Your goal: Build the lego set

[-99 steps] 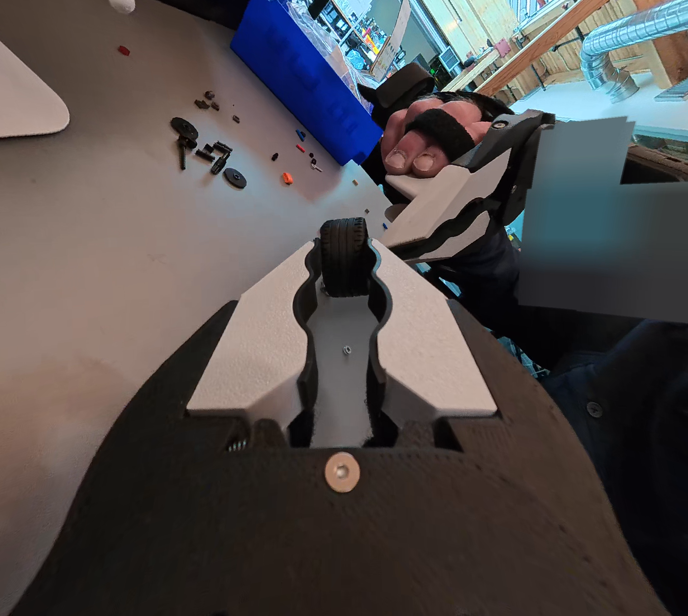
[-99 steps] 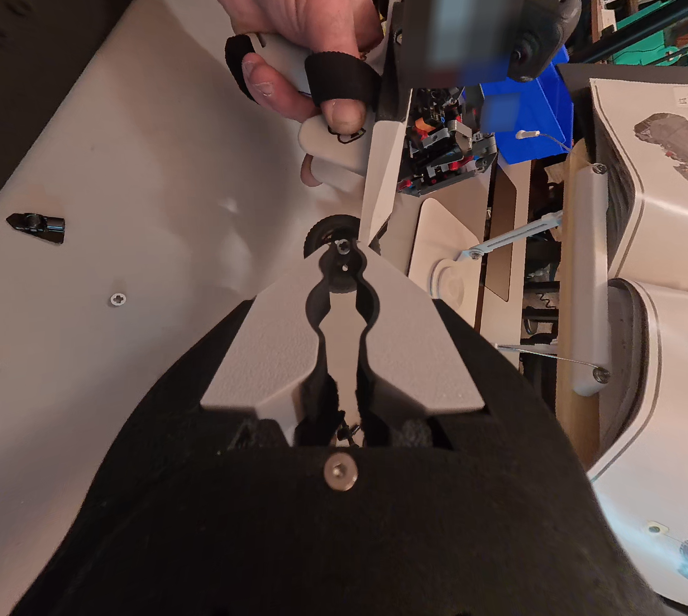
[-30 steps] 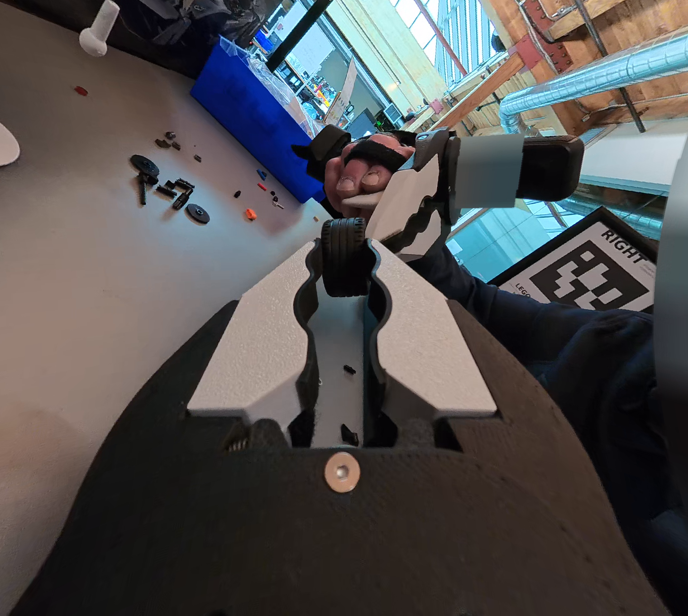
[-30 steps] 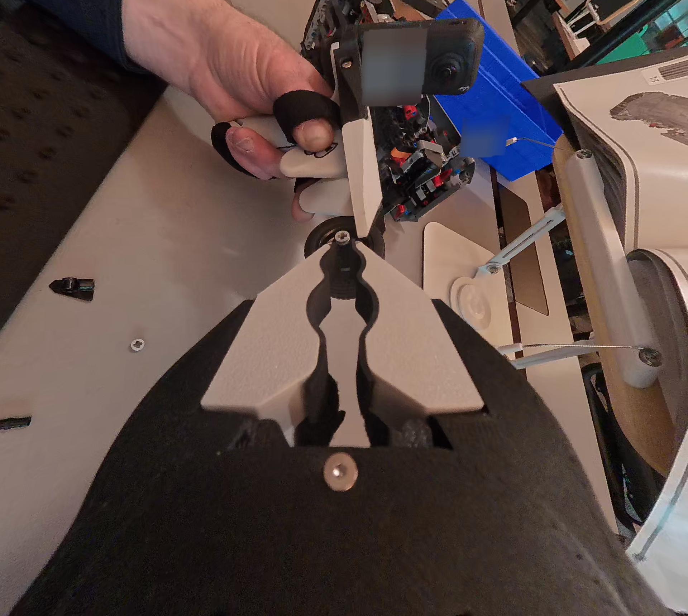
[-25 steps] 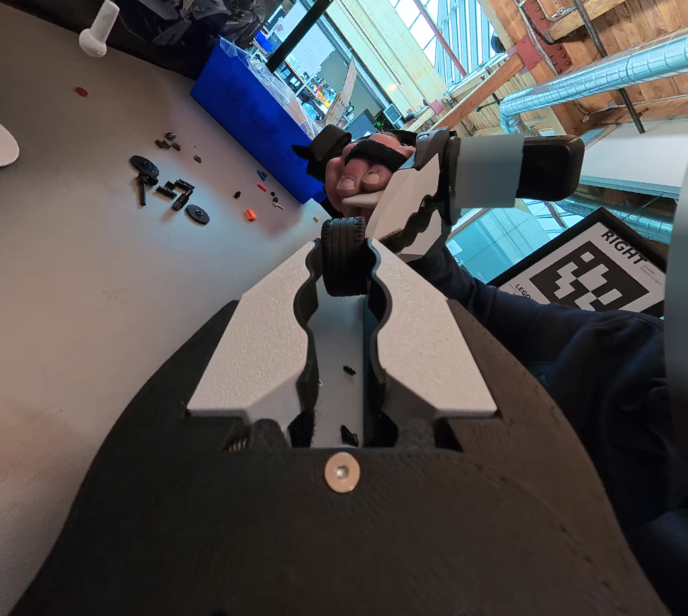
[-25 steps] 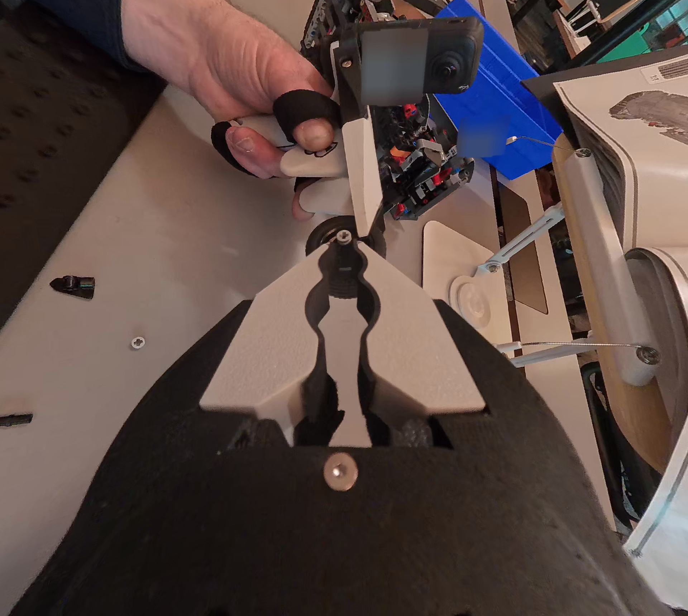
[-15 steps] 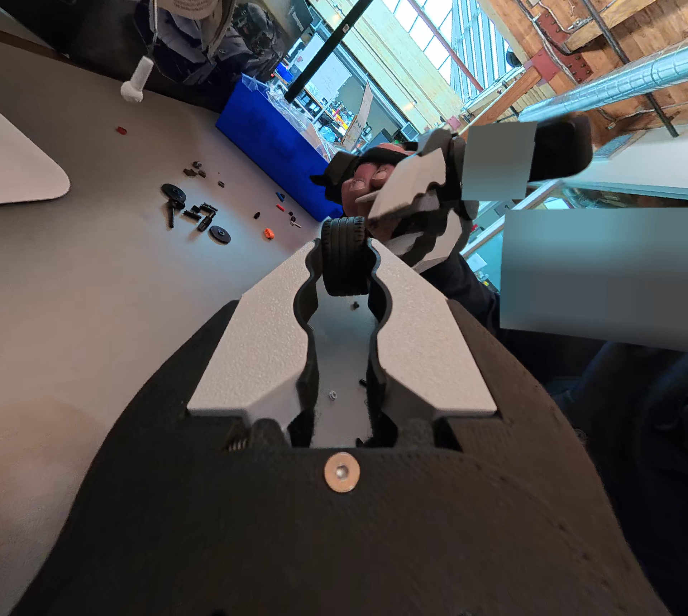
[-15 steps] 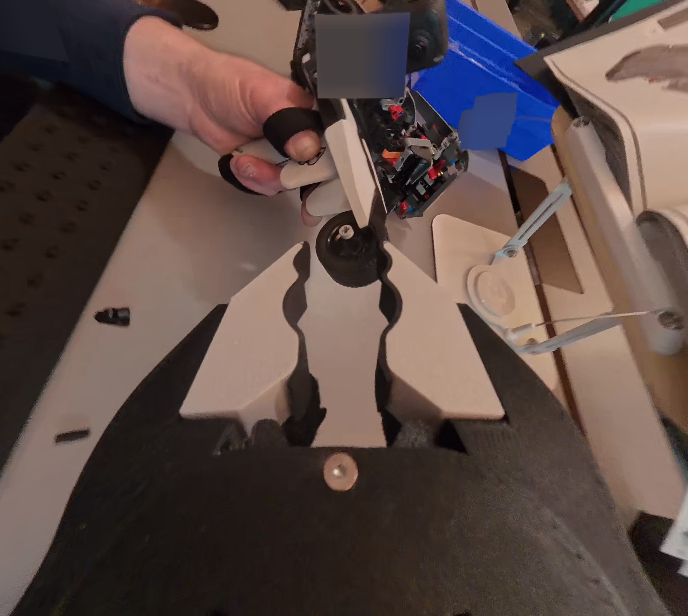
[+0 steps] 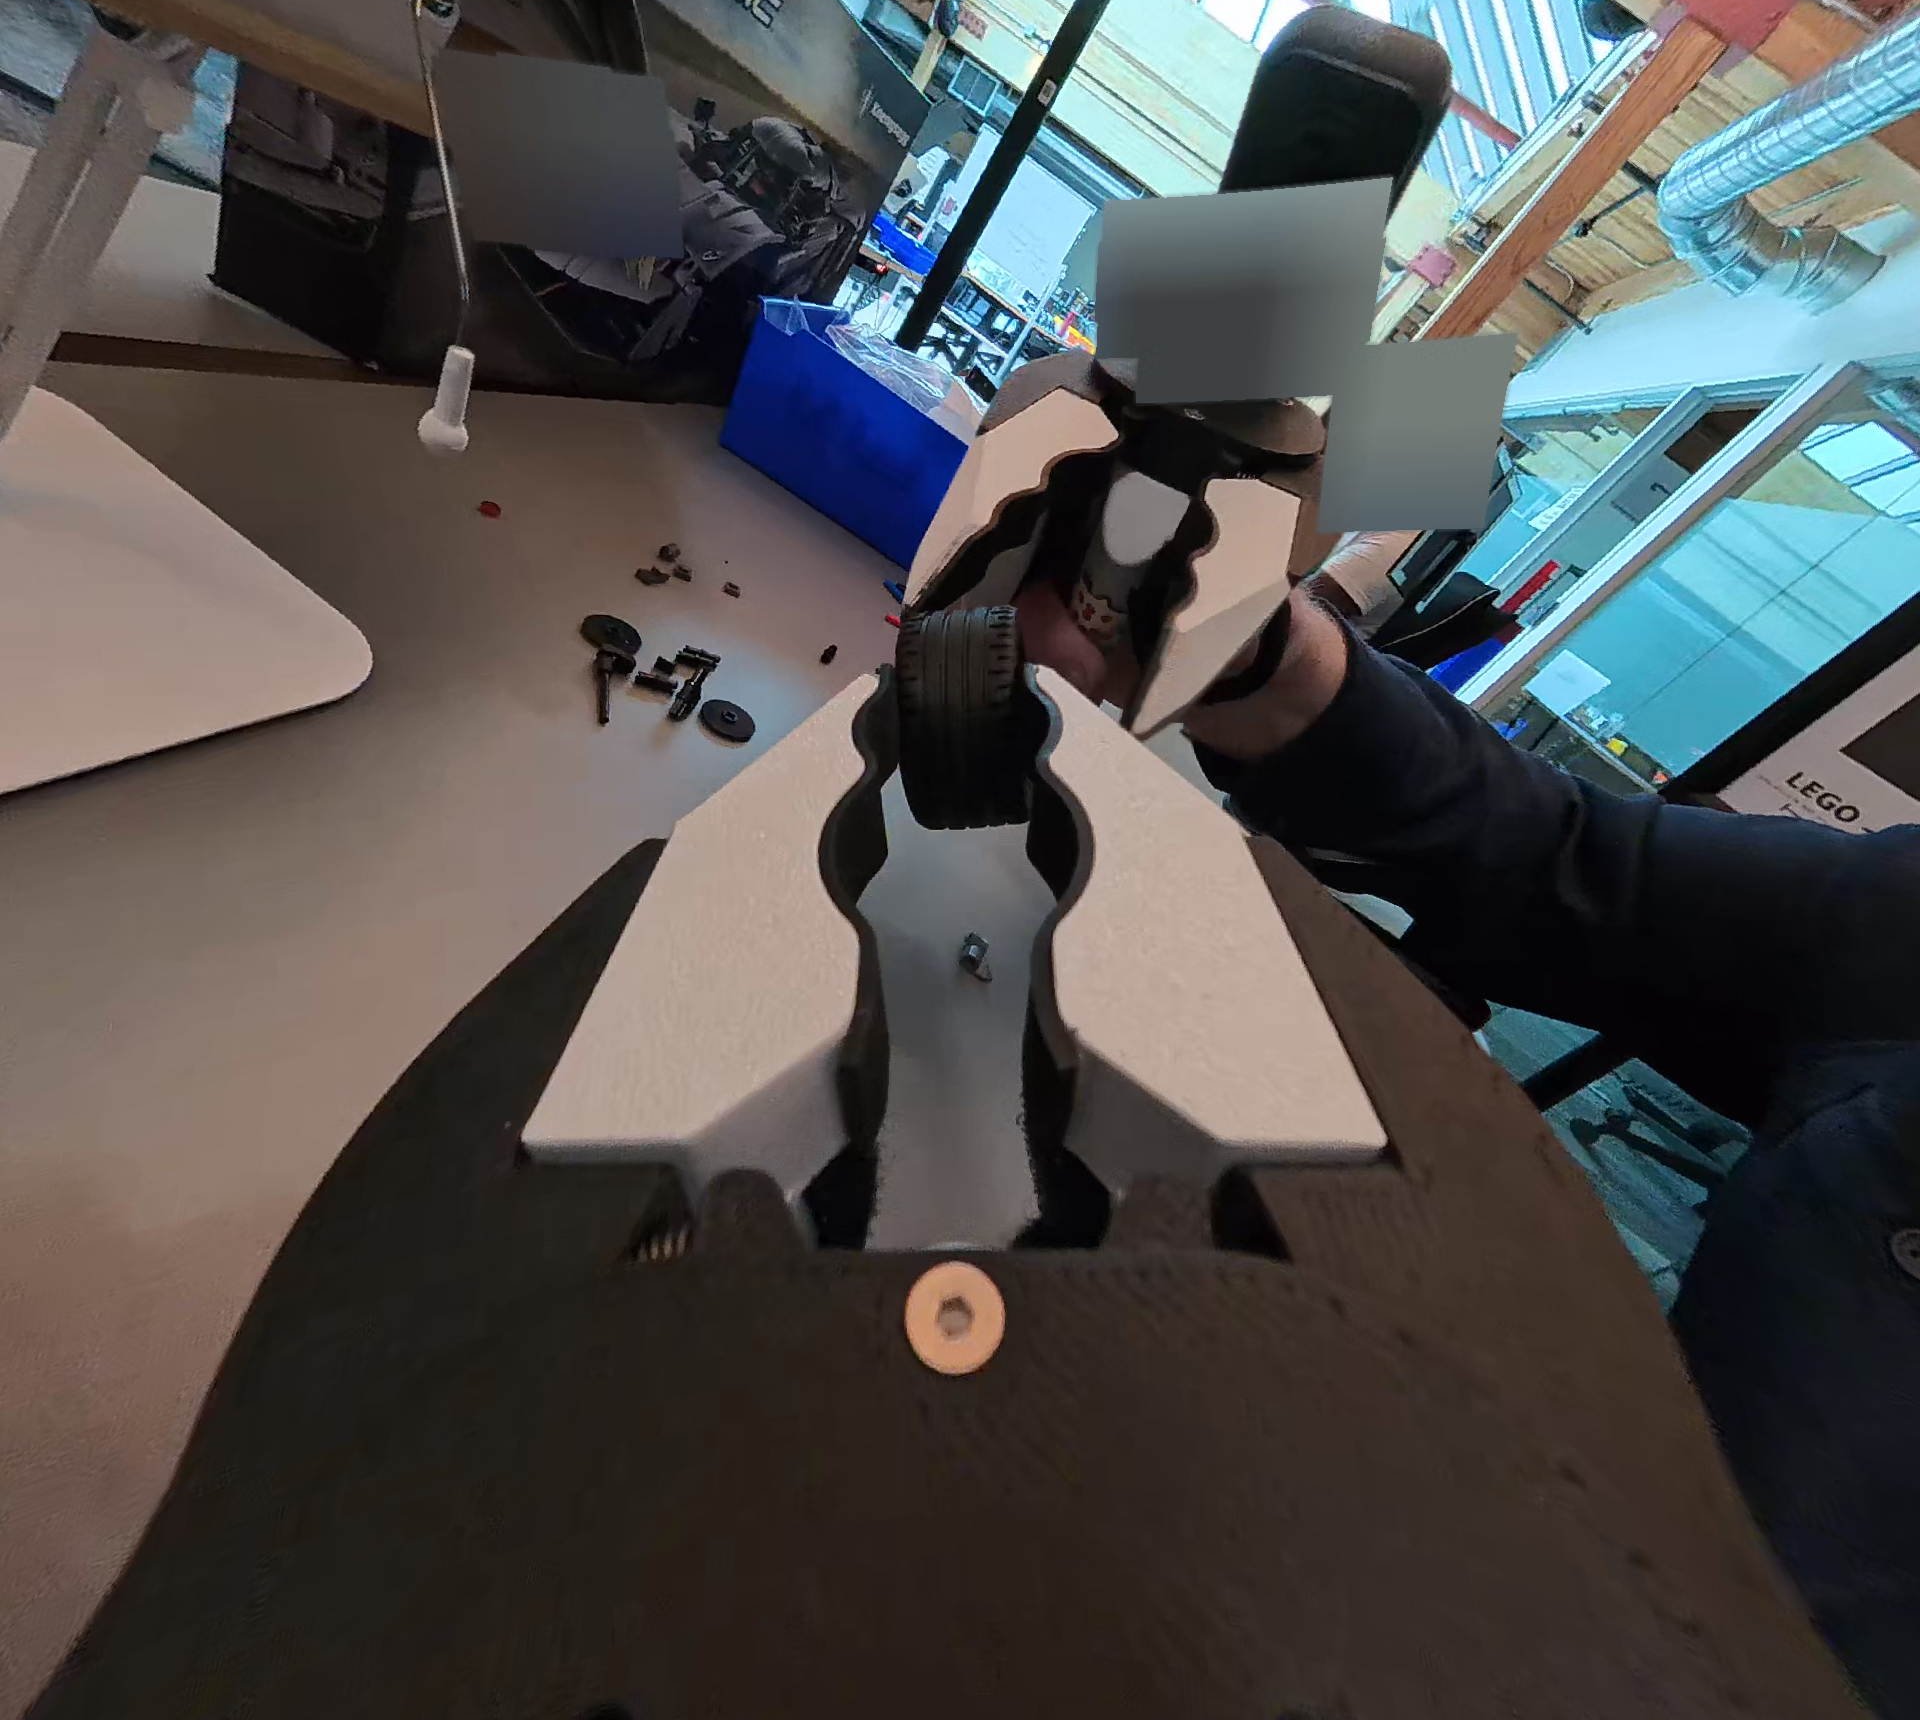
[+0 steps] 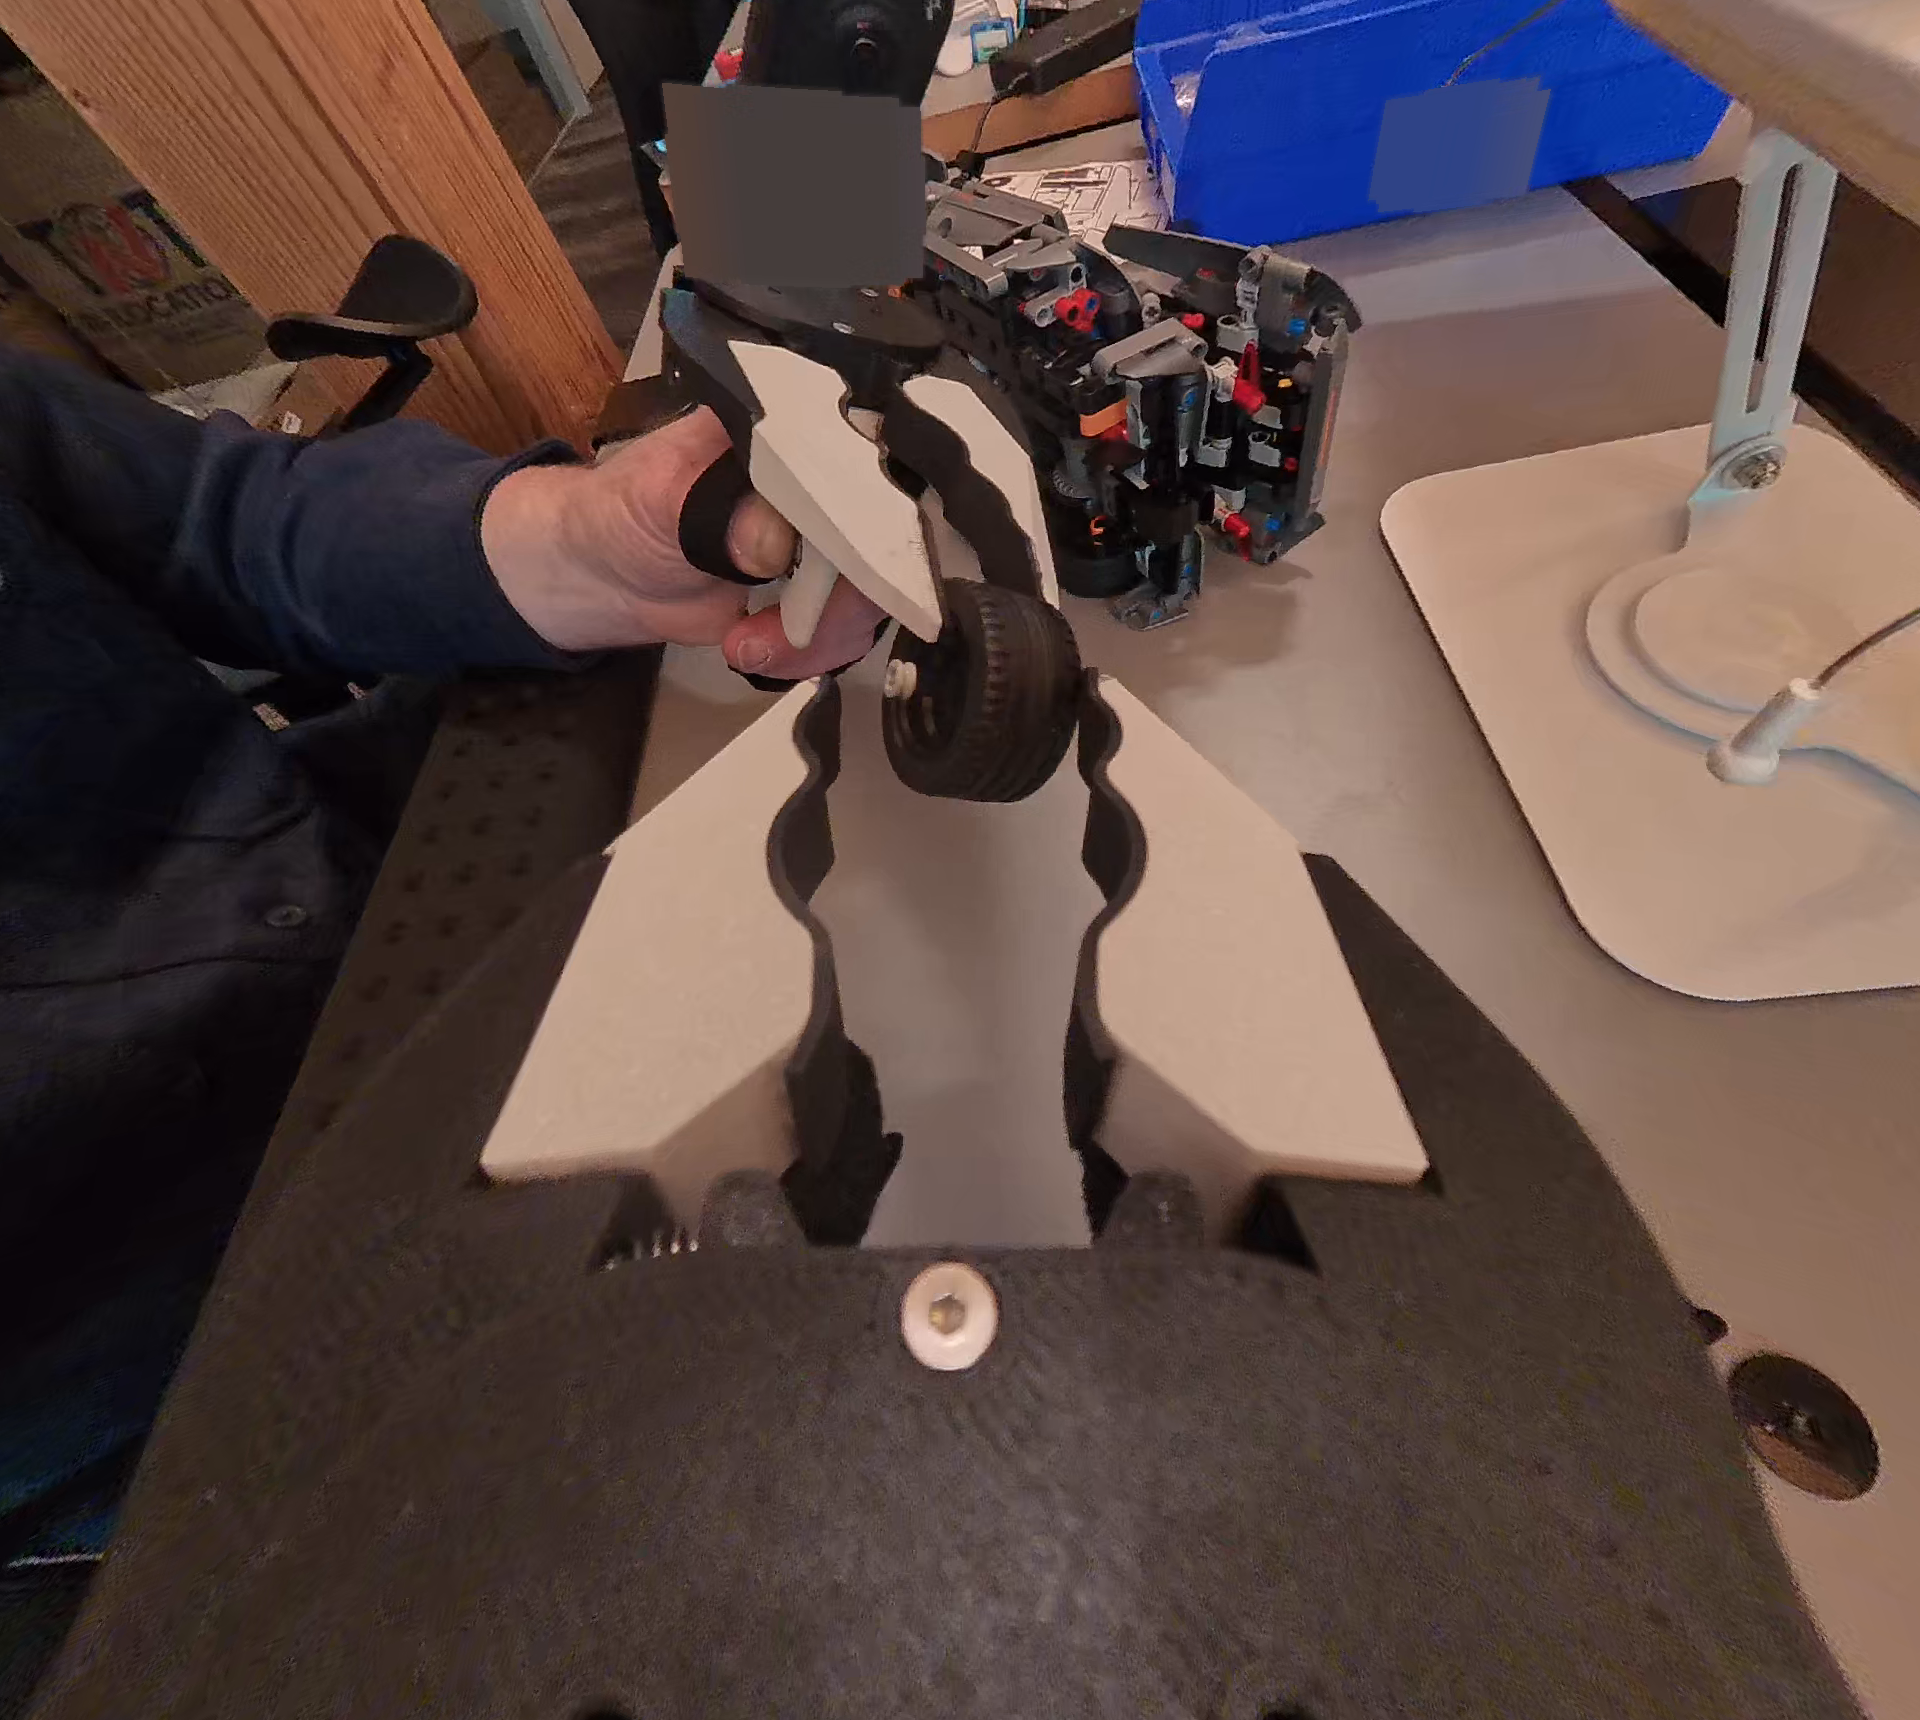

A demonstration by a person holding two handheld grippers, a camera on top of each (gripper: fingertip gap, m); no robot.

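- Left wrist view: grips the black wheel (image 9: 961,714) by its tread at the very tips of the left gripper (image 9: 961,694), jaws clamped on it, well clear of the table (image 9: 312,943).
- Shows the right gripper (image 9: 1029,662) just beyond the wheel, jaws apart and empty, one tip close beside the tyre.
- Leaves a scatter of small dark loose parts (image 9: 665,673) farther back on the table, short of a blue bin (image 9: 842,444).
- Right wrist view: looks out between the right gripper's own spread jaws at the wheel (image 10: 982,704), pinched from above by the left gripper (image 10: 987,621).
- Reveals a pale pin (image 10: 902,678) sitting in the wheel's hub, facing the hand side.
- Places the part-built car (image 10: 1174,413) on the table behind the wheel, apart from it, with a white stand base (image 10: 1662,735) off to the side.
- Looks like the end of fitting the pin into the hub, so mounting the wheel on the car probably comes next.
- Calls for carrying the wheel across, lining the pin up with an axle hole and pressing straight in, ideally with the right gripper bracing the car.
- Differs from 0.8 s ago: had the right jaws nipped together on the pin at the hub then, has them wide and backed off now, with the left grip on the wheel unchanged.
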